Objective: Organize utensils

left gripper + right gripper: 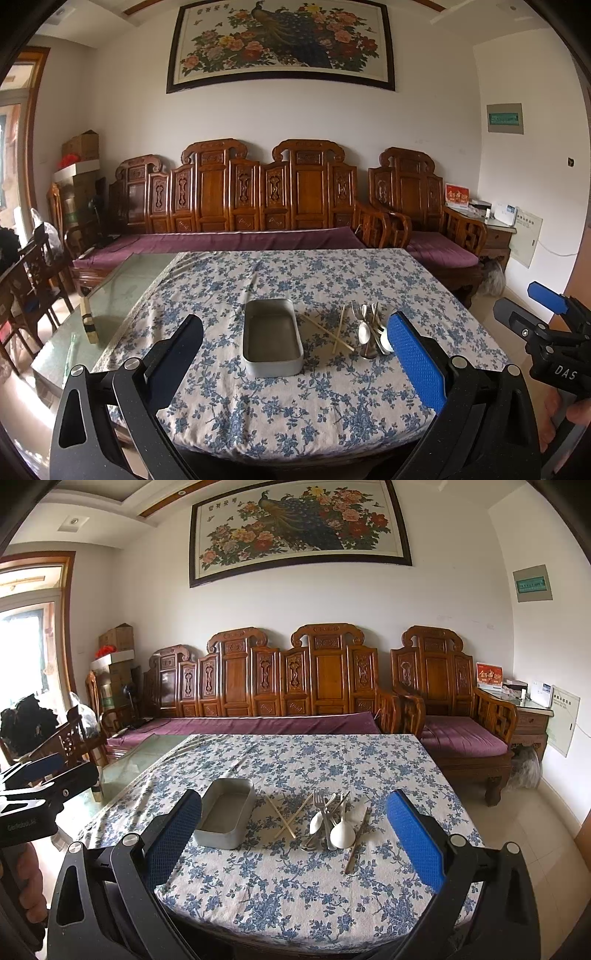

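An empty grey metal box (272,338) (226,814) sits on the blue-flowered tablecloth (295,406) (295,893). Right of it lie two crossed wooden chopsticks (334,332) (284,818). Beside those is a heap of forks and spoons (369,328) (330,821), with white spoons among them. One more chopstick (356,843) lies right of the heap. My left gripper (295,336) hovers open over the near part of the table, nothing between its fingers. My right gripper (295,819) is open too and holds nothing. Each gripper shows at the edge of the other's view.
Left of the cloth the table's glass top (110,295) is bare, with a small brush (88,319) on it. A carved wooden bench (236,206) with a purple cushion stands behind the table. An armchair (454,709) is at the right, and wooden chairs (33,273) at the left.
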`<action>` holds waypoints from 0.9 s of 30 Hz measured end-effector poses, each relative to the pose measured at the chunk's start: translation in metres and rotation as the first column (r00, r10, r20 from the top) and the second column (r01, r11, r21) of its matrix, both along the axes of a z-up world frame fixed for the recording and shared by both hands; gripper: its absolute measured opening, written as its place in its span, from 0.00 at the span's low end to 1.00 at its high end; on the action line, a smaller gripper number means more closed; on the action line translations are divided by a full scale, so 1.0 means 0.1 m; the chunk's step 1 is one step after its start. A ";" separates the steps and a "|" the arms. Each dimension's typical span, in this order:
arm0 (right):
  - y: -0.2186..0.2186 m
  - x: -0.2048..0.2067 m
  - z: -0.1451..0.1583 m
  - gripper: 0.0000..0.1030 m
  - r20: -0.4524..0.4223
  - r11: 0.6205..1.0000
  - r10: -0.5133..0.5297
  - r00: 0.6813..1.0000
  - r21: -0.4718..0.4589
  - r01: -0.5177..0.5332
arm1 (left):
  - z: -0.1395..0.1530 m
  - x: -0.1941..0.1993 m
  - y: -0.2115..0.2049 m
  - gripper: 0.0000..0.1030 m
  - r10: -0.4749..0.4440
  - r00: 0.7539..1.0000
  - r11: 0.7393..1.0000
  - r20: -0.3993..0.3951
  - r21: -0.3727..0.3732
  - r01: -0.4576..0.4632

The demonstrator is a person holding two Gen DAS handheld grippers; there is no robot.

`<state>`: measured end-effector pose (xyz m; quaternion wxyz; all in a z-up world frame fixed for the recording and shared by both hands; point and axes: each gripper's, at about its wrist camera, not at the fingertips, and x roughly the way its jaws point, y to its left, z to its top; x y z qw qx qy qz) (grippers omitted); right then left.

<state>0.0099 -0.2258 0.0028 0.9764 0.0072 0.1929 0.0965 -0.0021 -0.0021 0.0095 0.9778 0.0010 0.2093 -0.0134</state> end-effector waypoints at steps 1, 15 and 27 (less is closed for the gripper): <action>0.05 -0.01 0.03 0.98 0.000 1.000 0.001 1.000 0.000 -0.001 | 0.00 0.00 0.00 0.94 -0.001 1.000 1.000 0.000 -0.001 0.001; 0.03 -0.01 0.02 0.98 0.001 1.000 0.000 1.000 -0.001 0.000 | -0.02 0.00 0.00 0.94 0.000 1.000 1.000 0.000 0.004 0.000; 0.05 -0.03 0.05 0.98 0.002 1.000 0.000 1.000 -0.002 0.000 | -0.02 0.00 0.00 0.94 0.000 1.000 1.000 0.002 0.003 0.000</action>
